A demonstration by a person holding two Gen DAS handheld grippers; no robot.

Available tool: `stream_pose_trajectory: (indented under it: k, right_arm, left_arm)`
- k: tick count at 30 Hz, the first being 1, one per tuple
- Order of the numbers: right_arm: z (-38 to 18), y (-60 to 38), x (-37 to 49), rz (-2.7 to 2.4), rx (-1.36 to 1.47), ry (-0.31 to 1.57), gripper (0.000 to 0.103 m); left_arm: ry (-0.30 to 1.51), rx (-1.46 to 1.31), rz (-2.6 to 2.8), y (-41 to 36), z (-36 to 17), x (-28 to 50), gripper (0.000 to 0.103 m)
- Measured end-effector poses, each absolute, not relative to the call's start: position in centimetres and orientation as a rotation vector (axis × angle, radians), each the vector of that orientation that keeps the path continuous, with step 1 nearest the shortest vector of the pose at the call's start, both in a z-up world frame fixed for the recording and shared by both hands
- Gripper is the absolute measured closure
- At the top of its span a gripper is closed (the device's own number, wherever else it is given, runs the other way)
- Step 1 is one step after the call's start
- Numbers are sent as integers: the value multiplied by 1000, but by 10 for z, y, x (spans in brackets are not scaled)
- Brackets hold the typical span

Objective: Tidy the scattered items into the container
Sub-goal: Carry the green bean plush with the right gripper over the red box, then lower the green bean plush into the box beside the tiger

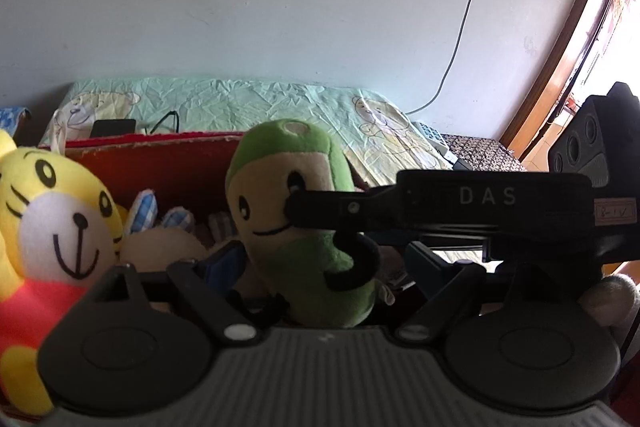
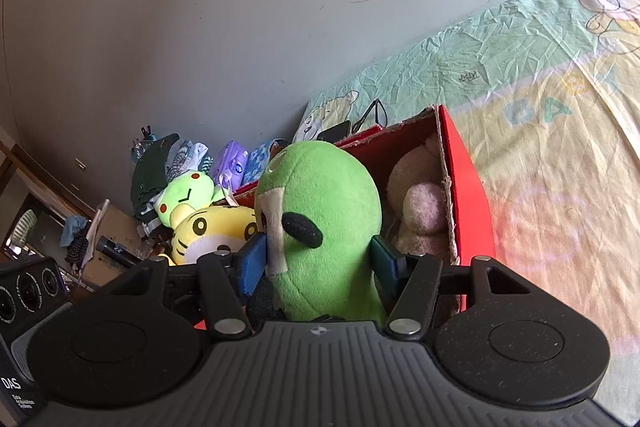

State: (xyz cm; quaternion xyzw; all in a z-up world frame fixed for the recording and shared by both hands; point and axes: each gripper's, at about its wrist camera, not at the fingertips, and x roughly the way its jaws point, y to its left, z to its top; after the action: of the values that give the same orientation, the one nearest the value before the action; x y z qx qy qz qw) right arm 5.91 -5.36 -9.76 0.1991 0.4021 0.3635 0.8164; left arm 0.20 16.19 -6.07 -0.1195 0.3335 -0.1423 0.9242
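Right wrist | green plush (image 2: 320, 227) between right gripper (image 2: 320, 263) pads, clamped, above red box (image 2: 466, 187) near edge | left gripper (image 1: 316, 267) parted, empty | step: placing plush | next: lower inside box, release.

At the centre of the right wrist view we see a green plush toy (image 2: 320, 227) with a cream face and black oval patches, upright. Behind it, right of centre, stands the red cardboard box (image 2: 464, 187), open-topped, holding a beige plush toy (image 2: 420, 203). Low in the left wrist view's left edge we find a yellow tiger plush (image 1: 52, 227) in a red shirt, white muzzle smiling, upright. A lime-green plush with red cheeks (image 2: 188, 195) lies left of centre, beyond the tiger.
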Motion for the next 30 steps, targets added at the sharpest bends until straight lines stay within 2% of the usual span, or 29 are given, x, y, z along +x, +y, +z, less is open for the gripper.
stream_pose_trajectory:
  k: [3, 13, 17, 20, 25, 30]
  right_arm:
    - [-98, -60, 60, 764, 463, 872, 44]
    - [-80, -69, 51, 850, 601, 826, 46]
    - [-85, -56, 57, 944, 724, 856, 45]
    - [-101, -40, 65, 978, 770, 922, 45]
    - [-123, -17, 68, 946, 715, 980, 42]
    - [-119, -25, 65, 922, 703, 943, 40]
  left_arm:
    - [682, -250, -301, 155, -63, 6, 15]
    - [625, -272, -329, 148, -43, -6, 13]
    - [549, -259, -303, 151, -22, -25, 4]
    - [510, -202, -256, 155, -11, -38, 2]
    - [565, -227, -198, 178, -24, -39, 2]
    - [619, -238, -164, 191, -43, -40, 5]
